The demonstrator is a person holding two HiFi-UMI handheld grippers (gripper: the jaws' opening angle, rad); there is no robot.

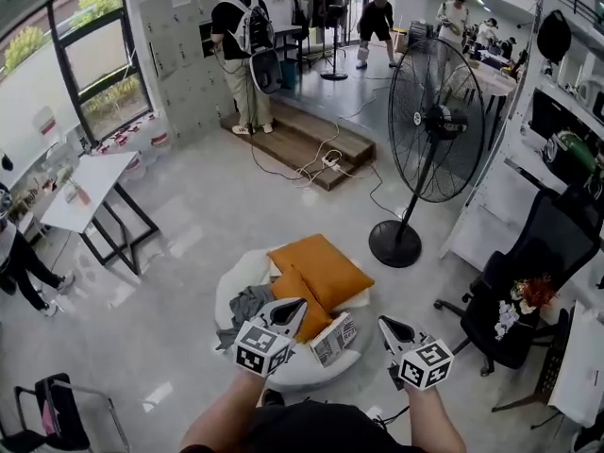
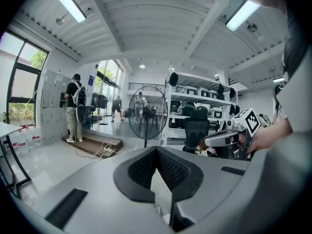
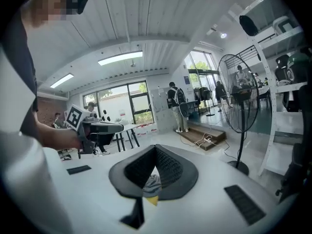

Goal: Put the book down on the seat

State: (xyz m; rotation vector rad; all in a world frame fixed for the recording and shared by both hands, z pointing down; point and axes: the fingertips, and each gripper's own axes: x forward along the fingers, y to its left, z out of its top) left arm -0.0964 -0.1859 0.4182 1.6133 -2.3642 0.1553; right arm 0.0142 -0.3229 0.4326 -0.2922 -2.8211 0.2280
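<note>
Below us, on the white round seat (image 1: 304, 370), the book (image 1: 333, 340) lies near the front edge with a printed face up, touching the lower orange cushion (image 1: 304, 302). We see a bigger orange cushion (image 1: 326, 267) behind that one and a grey cloth (image 1: 243, 308) bunched on the seat's left side. Left gripper (image 1: 294, 308) hovers over the seat just left of the book, tip above the lower orange cushion. Its own view shows the two jaws pressed together at the tips with nothing clamped. A pale surface with small print shows through the gap under them, and we cannot tell if that is the book. Right gripper (image 1: 385, 325) hangs just right of the seat, over the floor, apart from the book. Its own view shows the jaws together too, empty, with the grey cloth and a bit of orange visible past them. Book sits between the two grippers, and neither one holds it. Standing fan (image 1: 429, 121) is beyond the seat to the right, black office chair (image 1: 528, 272) further right, white table (image 1: 85, 189) far left, and people (image 1: 241, 41) are at the back of the room.
</note>
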